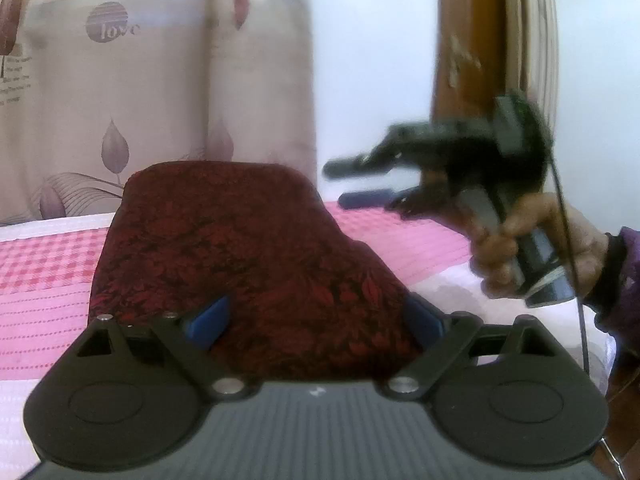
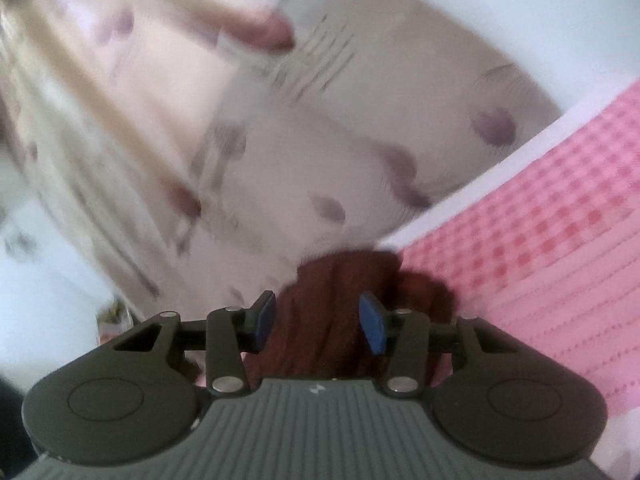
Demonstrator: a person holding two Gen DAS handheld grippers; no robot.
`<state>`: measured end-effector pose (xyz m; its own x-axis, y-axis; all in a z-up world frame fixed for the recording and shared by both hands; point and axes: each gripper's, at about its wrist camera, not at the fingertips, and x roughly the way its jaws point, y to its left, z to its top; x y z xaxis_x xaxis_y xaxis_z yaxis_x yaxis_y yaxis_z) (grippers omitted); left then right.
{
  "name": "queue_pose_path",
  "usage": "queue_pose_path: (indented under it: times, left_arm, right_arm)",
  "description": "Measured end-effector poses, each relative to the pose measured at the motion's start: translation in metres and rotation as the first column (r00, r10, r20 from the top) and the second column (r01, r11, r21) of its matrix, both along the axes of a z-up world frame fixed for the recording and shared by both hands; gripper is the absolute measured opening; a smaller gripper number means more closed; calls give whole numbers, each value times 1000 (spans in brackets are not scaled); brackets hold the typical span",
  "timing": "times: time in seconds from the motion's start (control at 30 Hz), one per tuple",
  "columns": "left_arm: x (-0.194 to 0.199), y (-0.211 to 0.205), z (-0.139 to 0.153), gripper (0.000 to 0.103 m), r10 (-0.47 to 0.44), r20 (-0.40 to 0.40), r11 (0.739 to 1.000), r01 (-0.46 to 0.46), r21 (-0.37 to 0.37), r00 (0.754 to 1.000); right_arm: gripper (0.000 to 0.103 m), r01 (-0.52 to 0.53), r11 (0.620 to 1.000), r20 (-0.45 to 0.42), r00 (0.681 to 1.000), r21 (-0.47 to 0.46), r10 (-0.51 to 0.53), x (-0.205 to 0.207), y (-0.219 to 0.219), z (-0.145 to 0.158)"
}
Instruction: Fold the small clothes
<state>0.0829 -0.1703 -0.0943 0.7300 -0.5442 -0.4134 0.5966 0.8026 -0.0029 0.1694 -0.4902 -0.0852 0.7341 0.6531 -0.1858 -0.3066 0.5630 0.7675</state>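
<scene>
Pink bedspread bears dark red garment.

Garment: dark red cloth, matt, leaf-patterned weave.
Bed cover: pink checked cloth, ribbed texture.
Curtain: pale printed fabric, slight sheen.
Left gripper: matt black plastic, metal pins, blue pads.
Post, far right: brown glossy wood.

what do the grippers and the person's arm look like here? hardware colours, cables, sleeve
Both grippers share a design: left gripper and right gripper have matte black linkage arms with silver pivot pins, blue finger pads, two round black side housings and a ribbed grey body bearing a small white mark. In the left wrist view, a thin dark cable runs past the right gripper's handle. The sleeve is dark purple with a black cuff.
</scene>
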Motion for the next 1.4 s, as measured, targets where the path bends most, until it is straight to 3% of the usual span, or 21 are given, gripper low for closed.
queue_pose_path:
  times: [0.03, 0.2, 0.23, 0.27, 0.33, 0.43, 0.53, 0.67, 0.83, 0.93, 1.0, 1.07, 1.1, 1.13, 1.17, 1.23, 1.27, 1.33, 1.4]
  left_arm:
    - [-1, 0, 0, 94, 2, 1, 1000, -2, 0, 1000]
    - [0, 0, 1, 94, 3, 7, 1000, -3, -6, 1000]
    - [-1, 1, 2, 94, 7, 9, 1000, -7, -12, 1000]
    - [-1, 3, 4, 94, 10, 10, 1000, -10, -21, 1000]
    - [-1, 7, 7, 94, 9, 7, 999, -9, -46, 1000]
    - [-5, 10, 11, 94, -11, 5, 997, 12, -78, 1000]
    - [-8, 2, 8, 94, -49, 8, 998, 49, -39, 999]
    - [-8, -7, -1, 94, -76, 1, 997, 76, -7, 997]
    - [-5, -10, -5, 94, -76, 1, 997, 76, 8, 997]
    - [-4, -9, -5, 94, -67, -10, 998, 67, -9, 998]
    - [-3, -8, -5, 94, -61, -14, 998, 60, -16, 998]
    - [-4, -8, -7, 94, -61, -12, 998, 61, -18, 998]
    - [-5, -8, -8, 94, -59, -10, 998, 59, -18, 998]
    - [-5, -8, -8, 94, -58, -9, 998, 58, -18, 998]
    - [-5, -8, -8, 94, -59, -7, 998, 59, -17, 998]
    - [-6, -8, -8, 94, -60, -6, 998, 60, -21, 998]
    - [-7, -7, -7, 94, -55, -2, 998, 55, -24, 999]
    - [-10, -1, -6, 94, -41, 9, 998, 41, -42, 999]
    - [-14, 12, -5, 94, -10, 31, 995, 13, -104, 999]
  right_arm:
    - [50, 3, 999, -12, 1000, -42, -4, 4, 6, 0]
    - [47, 2, 999, -42, 999, -39, -4, 22, 19, -6]
    - [40, 1, 998, -55, 998, -61, -5, 27, 25, -6]
    - [15, -4, 996, -46, 999, -85, 0, 27, 29, -3]
    - [16, 12, 989, 48, 999, -150, -5, 16, 40, 14]
    - [15, 71, 983, 155, 987, -169, -44, -10, 37, 38]
    - [15, 116, 979, 191, 978, -169, -83, -32, 24, 44]
    - [15, 164, 974, 70, 985, -154, -155, -38, 2, 4]
    - [16, 160, 982, -46, 985, -97, -165, -30, -1, -36]
    - [29, 192, 980, -74, 978, -56, -196, -28, -2, -37]
    - [62, 179, 983, -111, 977, -39, -183, -21, -4, -37]
    - [84, 147, 988, -139, 979, -39, -151, -16, -2, -37]
    - [90, 135, 990, -161, 977, -51, -141, -12, 0, -37]
    - [90, 123, 991, -176, 976, -59, -132, -12, 2, -36]
    - [88, 108, 992, -188, 975, -60, -117, -7, 4, -37]
    - [64, 63, 997, -175, 982, -43, -69, -3, 9, -38]
    - [34, 44, 998, -168, 984, -53, -52, -1, 13, -35]
    - [29, 34, 993, -111, 993, -115, -47, -4, 23, -20]
    - [26, 17, 993, -54, 998, -113, -23, -5, 34, -4]
